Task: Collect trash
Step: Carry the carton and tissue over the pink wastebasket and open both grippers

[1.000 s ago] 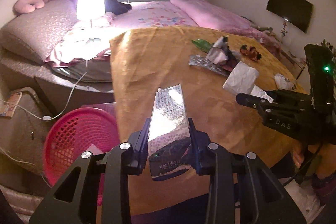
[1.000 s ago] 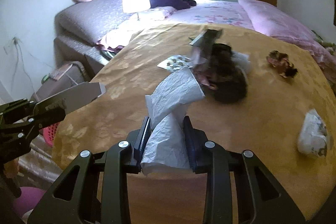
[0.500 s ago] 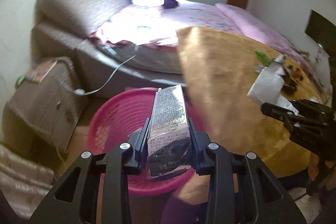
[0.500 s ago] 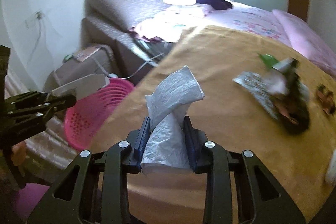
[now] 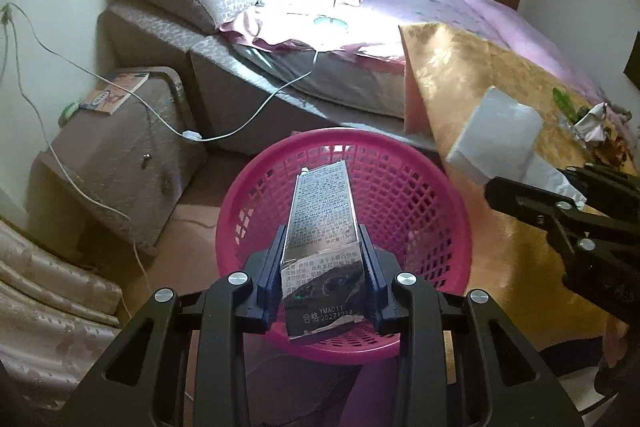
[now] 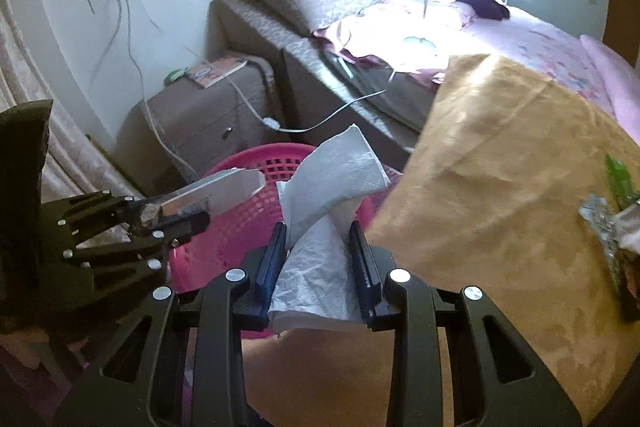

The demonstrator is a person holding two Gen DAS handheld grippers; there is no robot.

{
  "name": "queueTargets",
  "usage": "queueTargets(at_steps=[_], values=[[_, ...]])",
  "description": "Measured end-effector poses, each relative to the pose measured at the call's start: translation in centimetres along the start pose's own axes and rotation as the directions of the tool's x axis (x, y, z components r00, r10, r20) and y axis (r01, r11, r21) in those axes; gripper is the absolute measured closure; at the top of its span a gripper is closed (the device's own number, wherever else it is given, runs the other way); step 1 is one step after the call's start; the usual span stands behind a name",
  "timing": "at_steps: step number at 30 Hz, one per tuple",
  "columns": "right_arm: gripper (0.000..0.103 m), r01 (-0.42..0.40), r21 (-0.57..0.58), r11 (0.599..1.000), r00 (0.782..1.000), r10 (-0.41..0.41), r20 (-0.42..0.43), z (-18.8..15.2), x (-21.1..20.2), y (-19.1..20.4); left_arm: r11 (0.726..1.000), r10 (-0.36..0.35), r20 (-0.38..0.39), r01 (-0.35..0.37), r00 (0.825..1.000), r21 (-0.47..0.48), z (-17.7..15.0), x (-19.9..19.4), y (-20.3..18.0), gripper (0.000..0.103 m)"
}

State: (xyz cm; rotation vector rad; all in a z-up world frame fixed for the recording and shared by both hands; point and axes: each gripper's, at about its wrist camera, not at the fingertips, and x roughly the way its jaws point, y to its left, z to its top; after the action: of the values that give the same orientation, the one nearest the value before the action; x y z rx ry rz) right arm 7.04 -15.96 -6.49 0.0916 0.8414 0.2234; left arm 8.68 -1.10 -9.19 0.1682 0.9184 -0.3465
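- Both hands have swung away from the surface [image 6: 520, 187]: a second ago each view was filled by its gold cloth, and now the pink basket [image 5: 420, 163] on the floor sits dead ahead.
- The left hand-held gripper [image 5: 322, 279] is pinching a silvery printed carton [image 5: 322, 223], its far end now poking out right over the basket's open mouth.
- The right hand-held gripper [image 6: 318, 267] is clamped on a crumpled white tissue [image 6: 332, 183], hanging at the basket's right rim, just beside the cloth's edge.
- What that means: carrying looks done for the carton, nearly done for the tissue. Neither piece is in the basket yet; letting go would be the next call, I'd say.
- The left view looks straight down into the basket, and it appears empty of trash.
- The right view sees only the basket's far rim, but it shows the carton side-on in the other gripper, above the basket.
- More wrappers [image 6: 608, 227] wait on the surface at far right, so collecting isn't finished.
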Motion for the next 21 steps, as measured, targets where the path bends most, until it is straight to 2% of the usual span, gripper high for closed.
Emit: queueTargets(at_steps=[5, 9, 11, 13, 15, 21], values=[[0.07, -0.011, -0.024, 1.0, 0.999, 0.01, -0.036, 0.2, 1.6, 1.1, 1.0, 0.013, -0.013, -0.013, 1.0, -0.026, -0.1, 0.3, 0.7, 0.071], [0.059, -0.02, -0.006, 1.0, 0.998, 0.02, -0.057, 0.1, 2.4, 1.2, 0.999, 0.012, -0.023, -0.012, 1.0, -0.034, -0.1, 0.6, 1.0, 0.07], [0.054, -0.018, -0.001, 1.0, 0.998, 0.018, -0.056, 0.1, 2.5, 1.2, 0.999, 0.016, -0.021, -0.017, 1.0, -0.037, -0.1, 0.6, 1.2, 0.066], [0.05, -0.016, 0.006, 1.0, 0.999, 0.016, -0.052, 0.1, 2.4, 1.1, 0.999, 0.031, -0.012, -0.032, 0.999, -0.039, 0.0, 0.4, 1.2, 0.053], [0.046, -0.017, 0.016, 1.0, 0.999, 0.018, -0.047, 0.0, 2.3, 1.0, 0.998, 0.045, -0.004, -0.045, 0.999, -0.042, 0.0, 0.3, 1.3, 0.047], [0.041, -0.016, 0.032, 0.999, 1.0, 0.017, -0.023, -0.1, 1.6, 0.8, 0.997, 0.064, 0.007, -0.063, 0.998, -0.054, 0.0, 0.0, 1.7, 0.038]])
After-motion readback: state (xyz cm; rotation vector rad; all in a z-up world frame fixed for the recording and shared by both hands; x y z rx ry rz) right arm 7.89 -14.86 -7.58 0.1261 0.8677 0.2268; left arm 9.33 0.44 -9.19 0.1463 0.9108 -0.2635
